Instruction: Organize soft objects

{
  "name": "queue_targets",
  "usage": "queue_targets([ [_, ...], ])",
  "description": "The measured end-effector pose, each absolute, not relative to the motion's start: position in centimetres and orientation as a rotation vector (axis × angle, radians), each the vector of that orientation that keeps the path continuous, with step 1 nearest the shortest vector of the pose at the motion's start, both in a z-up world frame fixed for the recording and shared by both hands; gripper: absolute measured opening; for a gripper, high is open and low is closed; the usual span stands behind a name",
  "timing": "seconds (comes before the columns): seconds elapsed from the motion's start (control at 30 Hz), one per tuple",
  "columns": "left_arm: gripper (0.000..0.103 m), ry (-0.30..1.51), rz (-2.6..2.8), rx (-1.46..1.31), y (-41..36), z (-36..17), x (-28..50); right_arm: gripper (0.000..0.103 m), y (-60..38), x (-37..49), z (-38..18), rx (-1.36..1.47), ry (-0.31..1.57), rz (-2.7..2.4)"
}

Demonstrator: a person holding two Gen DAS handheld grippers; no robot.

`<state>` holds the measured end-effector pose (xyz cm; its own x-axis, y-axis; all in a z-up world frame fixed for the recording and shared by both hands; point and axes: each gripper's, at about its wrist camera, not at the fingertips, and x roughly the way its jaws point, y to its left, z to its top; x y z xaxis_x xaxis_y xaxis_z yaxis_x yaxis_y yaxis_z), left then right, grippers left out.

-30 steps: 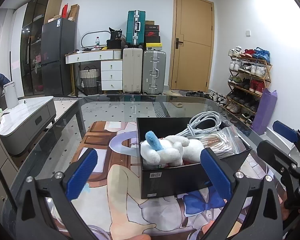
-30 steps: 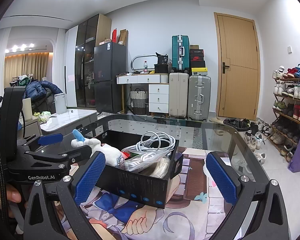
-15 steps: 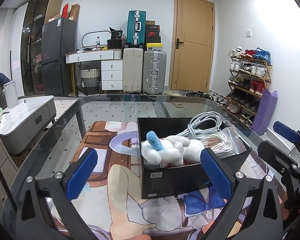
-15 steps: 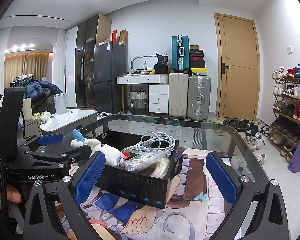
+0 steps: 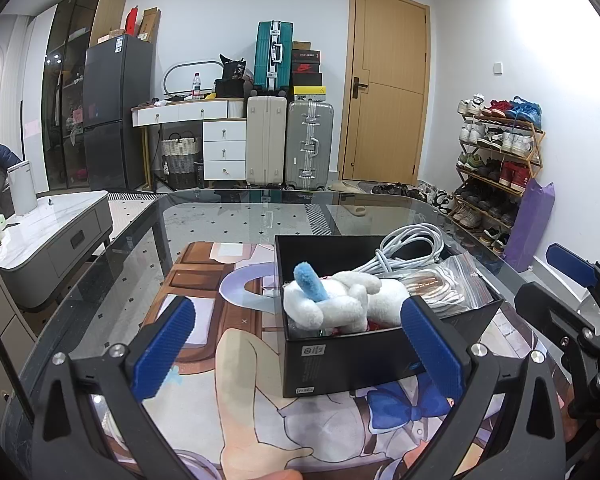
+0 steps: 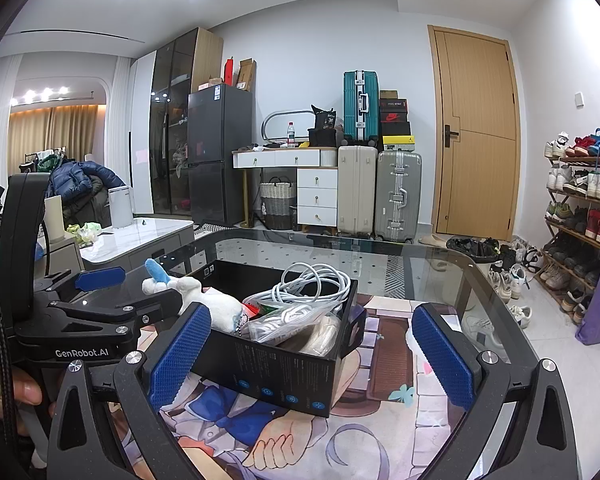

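Note:
A black box (image 5: 364, 356) (image 6: 276, 364) stands on the printed mat (image 5: 236, 392) on the glass table. Inside it lie a white plush toy (image 5: 340, 300) (image 6: 212, 300) with a blue ear, a coil of white cable (image 5: 412, 246) (image 6: 314, 284) and a clear zip bag (image 5: 444, 290) (image 6: 288, 320). My left gripper (image 5: 296, 348) hovers open just in front of the box, holding nothing. My right gripper (image 6: 310, 354) is open too, at the box's near right corner, nothing between its fingers. Each gripper appears at the side of the other's view.
The glass table (image 5: 236, 216) ends near a grey side cabinet (image 5: 56, 236) on the left. Suitcases (image 5: 288, 140), a white drawer unit and a wooden door (image 5: 384, 92) stand at the back wall. A shoe rack (image 5: 496, 160) is on the right.
Nothing has visibly changed; both grippers hold still and open by the box.

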<state>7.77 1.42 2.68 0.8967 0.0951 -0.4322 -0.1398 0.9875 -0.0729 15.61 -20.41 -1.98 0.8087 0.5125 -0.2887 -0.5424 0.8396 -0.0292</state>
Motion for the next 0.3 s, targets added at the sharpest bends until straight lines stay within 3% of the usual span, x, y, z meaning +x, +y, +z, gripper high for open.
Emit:
queue_targets([
  [0.3,0.103,0.440,0.126,-0.102,1.37,2.73,7.73,0.102,-20.43,15.58,-1.99,-0.112,0.277,0.565],
])
